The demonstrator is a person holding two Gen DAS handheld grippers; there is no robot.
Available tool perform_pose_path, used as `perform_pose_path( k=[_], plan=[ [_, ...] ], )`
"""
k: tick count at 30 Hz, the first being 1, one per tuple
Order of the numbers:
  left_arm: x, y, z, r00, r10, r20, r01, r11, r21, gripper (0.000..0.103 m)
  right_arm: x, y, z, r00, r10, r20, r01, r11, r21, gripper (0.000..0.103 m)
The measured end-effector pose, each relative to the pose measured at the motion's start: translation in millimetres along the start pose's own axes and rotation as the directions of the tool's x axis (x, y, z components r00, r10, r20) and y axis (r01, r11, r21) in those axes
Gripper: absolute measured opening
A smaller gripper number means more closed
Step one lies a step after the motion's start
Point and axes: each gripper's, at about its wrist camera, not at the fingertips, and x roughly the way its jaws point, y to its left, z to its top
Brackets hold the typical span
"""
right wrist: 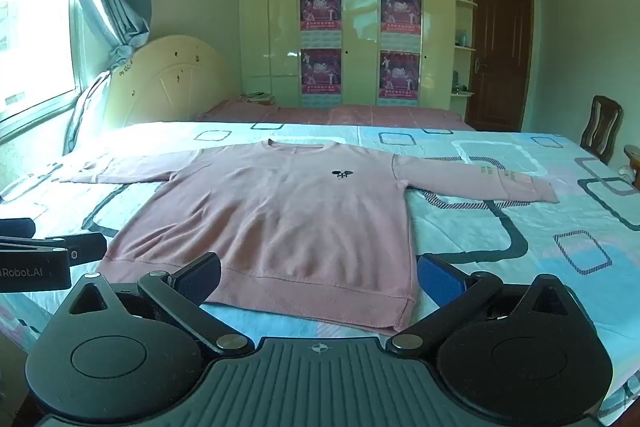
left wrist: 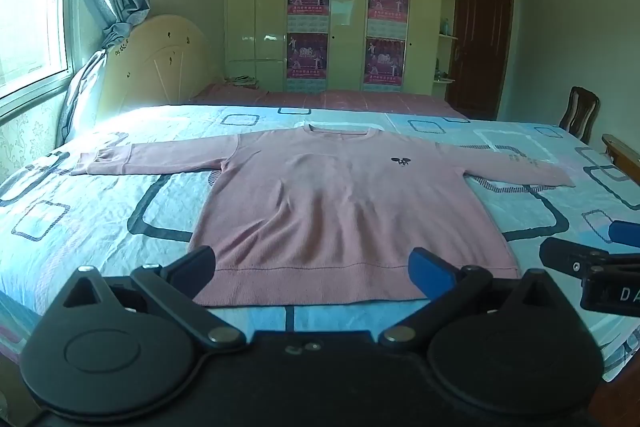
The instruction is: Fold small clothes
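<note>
Though flat, sweater (left wrist: 340,203) collar-away, sleeves crosswise

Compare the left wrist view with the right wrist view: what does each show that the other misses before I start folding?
Only the left wrist view shows the right gripper, entering at its right edge. Only the right wrist view shows the left gripper, entering at its left edge, and a door handle. Both show the pink sweater spread flat, sleeves out, on the patterned bedsheet, plus the wardrobe posters and wooden chair. Each camera's own jaws stand open, holding nothing.
</note>
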Motion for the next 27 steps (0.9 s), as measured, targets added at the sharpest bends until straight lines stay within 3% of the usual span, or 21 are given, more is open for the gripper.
perform_pose_path(
  k=[27],
  plan=[
    [-2.0, 7.7, -2.6, 1.000, 0.004, -0.010, -0.004, 1.000, -0.018, 0.102, 1.1, 8.9, 3.7, 1.000, 0.011, 0.009, -0.011, 1.000, -0.015, 0.103]
  ],
)
